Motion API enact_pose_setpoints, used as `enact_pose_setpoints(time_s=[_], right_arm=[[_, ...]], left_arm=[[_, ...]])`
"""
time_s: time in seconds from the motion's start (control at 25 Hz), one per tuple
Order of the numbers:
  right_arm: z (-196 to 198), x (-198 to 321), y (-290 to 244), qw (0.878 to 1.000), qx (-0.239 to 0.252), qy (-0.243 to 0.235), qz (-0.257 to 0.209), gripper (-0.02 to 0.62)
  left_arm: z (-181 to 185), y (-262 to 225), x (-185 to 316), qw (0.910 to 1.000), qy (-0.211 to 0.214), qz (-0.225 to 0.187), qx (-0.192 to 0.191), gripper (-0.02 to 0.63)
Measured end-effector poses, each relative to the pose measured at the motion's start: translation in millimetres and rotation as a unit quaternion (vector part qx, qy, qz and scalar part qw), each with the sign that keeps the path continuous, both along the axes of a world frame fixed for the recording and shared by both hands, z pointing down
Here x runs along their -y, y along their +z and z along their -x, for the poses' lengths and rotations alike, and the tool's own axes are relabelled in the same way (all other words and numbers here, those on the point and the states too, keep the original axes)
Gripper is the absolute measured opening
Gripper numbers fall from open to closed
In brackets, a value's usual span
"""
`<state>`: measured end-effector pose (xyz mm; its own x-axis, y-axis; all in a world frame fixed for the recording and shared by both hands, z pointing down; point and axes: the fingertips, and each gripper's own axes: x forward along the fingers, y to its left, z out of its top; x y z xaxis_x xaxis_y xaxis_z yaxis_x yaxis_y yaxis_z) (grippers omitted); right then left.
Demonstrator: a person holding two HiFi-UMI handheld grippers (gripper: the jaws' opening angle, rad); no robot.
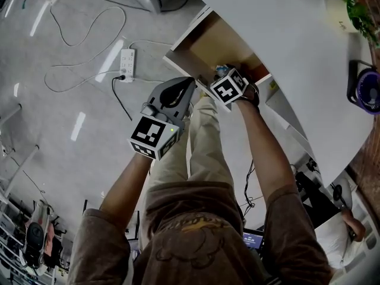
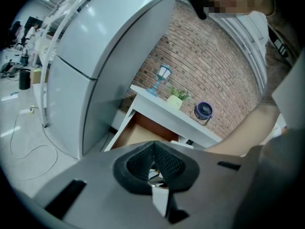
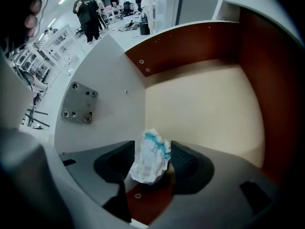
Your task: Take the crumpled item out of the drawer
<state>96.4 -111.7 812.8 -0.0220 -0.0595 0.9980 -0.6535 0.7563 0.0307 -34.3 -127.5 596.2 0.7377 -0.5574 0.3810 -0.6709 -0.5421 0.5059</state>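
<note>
White-and-blue catch: the crumpled item (image 3: 152, 162) sits between the pads of the right gripper (image 3: 150, 149), whose jaws stand narrow, one pad against each side of the wad, pointing down into the drawer.
Where it lies: in a corner of the drawer (image 3: 205, 104), beside the white side wall and above a red-brown panel with a screw in it.
Drawer: pulled out from under the white desk (image 1: 285, 46) — its pale floor is bare beyond the wad, with red-brown boards at the back and side.
Left gripper (image 2: 153, 151): pads together on nothing, held outside the drawer, just beside the right one.
Risk: the hold looks light and the wad looks soft — lifted before the pads bite, it could squash, slip free and drop back. So near the wall, a pad might also scrape or catch on the way up.
</note>
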Motion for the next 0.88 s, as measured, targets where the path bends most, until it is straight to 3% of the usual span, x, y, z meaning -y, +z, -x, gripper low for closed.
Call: enact_pose_setpoints(time_s=[0.28,0.48,0.88], right_arm=[[0,1,5,1.000,-0.002,0.005,0.009,0.186],[2,4,-2,1.000,0.007,0.008,0.001,0.087],[5,5,-22,0.999,0.028,0.022,-0.004,0.041]], left_arm=[[2,5,-5,1.0000,0.000,0.007,-0.001,0.008],[3,3,-5,1.0000,-0.002,0.006,0.000,0.008],[4,-11,-4,0.9999,-0.008,-0.006,0.003,0.008]])
